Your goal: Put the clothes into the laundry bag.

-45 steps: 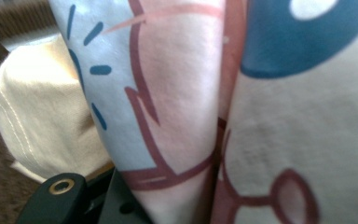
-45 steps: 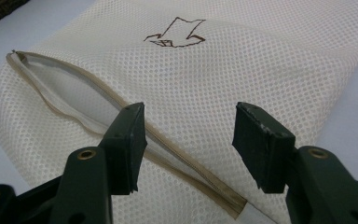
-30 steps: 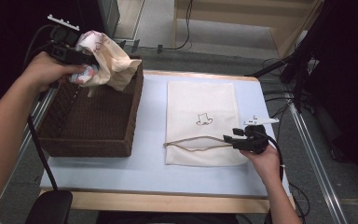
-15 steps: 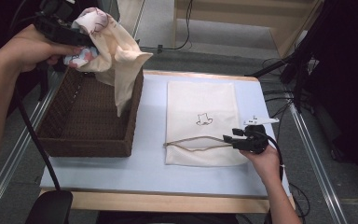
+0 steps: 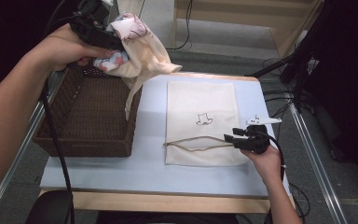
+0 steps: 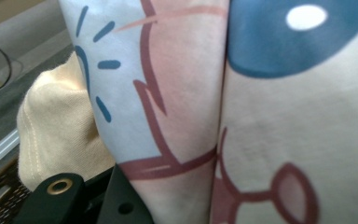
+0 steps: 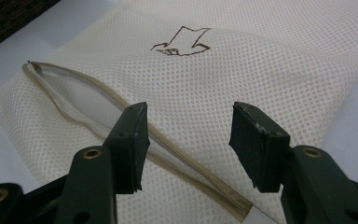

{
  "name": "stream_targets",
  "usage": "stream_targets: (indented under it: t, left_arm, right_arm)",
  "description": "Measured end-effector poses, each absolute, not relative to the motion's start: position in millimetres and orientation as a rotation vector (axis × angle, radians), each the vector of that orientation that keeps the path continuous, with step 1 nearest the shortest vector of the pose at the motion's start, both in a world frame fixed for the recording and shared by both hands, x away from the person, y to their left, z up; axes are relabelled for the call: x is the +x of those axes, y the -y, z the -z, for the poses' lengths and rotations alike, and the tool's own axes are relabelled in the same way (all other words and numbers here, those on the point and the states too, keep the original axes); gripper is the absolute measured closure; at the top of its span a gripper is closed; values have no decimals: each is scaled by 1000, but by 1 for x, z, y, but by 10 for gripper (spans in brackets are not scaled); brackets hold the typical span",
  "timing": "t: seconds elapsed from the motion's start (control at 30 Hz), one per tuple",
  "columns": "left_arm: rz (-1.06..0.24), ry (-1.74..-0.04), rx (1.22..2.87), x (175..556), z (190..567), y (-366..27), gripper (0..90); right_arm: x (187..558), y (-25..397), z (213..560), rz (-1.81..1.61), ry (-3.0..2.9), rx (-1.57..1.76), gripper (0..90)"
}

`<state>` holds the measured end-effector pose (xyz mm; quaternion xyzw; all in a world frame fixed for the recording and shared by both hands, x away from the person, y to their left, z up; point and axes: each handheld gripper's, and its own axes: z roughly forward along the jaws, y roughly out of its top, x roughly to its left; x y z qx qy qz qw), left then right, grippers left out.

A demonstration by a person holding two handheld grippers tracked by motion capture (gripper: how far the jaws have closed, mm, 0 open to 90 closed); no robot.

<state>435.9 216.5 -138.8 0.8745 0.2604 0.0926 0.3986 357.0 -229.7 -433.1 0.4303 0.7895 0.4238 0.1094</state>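
My left gripper (image 5: 103, 39) is shut on a cream garment (image 5: 142, 56) printed in pink and blue, held up over the far edge of the brown wicker basket (image 5: 88, 123). The cloth hangs down past the basket's right rim. In the left gripper view the garment (image 6: 261, 116) presses right up against the camera. A cream mesh bag (image 5: 200, 102) with a small brown drawing lies flat on the table, its zipper (image 5: 193, 142) open along the near end. My right gripper (image 5: 233, 139) sits at the zipper's right end, open, jaws on either side of the zipper (image 7: 74, 93) over the mesh bag (image 7: 261, 56).
The basket stands at the left of the pale blue table top (image 5: 149, 163). Cables (image 5: 279, 93) and a dark stand lie off the table's right side. A wooden shelf unit (image 5: 242, 18) stands beyond the far edge.
My left gripper has lifted the garment up out of the basket, so more cloth hangs free. The right gripper and the mesh bag have stayed put.
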Motion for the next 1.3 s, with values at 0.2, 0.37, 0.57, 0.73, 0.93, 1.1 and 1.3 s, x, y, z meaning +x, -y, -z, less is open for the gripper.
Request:
stream_targets:
  t: [0.2,0.37,0.57,0.73,0.93,1.1,1.3]
  left_arm:
    - [-190,-605,2199,425,131,-191,665]
    - [-173,-528,2218,412,123,-173,663]
    - [-113,-474,2218,392,123,-156,660]
    - [-58,-448,2226,375,130,-152,659]
    - [25,-422,2214,352,137,-155,655]
    - [62,-417,2201,337,141,-156,651]
    - [149,-465,2221,337,179,-152,649]
  right_arm:
    - [356,232,431,-1258,-2313,1268,499]
    - [355,232,430,-1263,-2312,1266,507]
    - [354,234,429,-1271,-2301,1265,511]
    - [354,235,429,-1268,-2298,1260,509]
    - [354,235,429,-1269,-2294,1262,508]
    - [355,234,430,-1265,-2295,1263,506]
    - [353,232,429,-1264,-2302,1260,506]
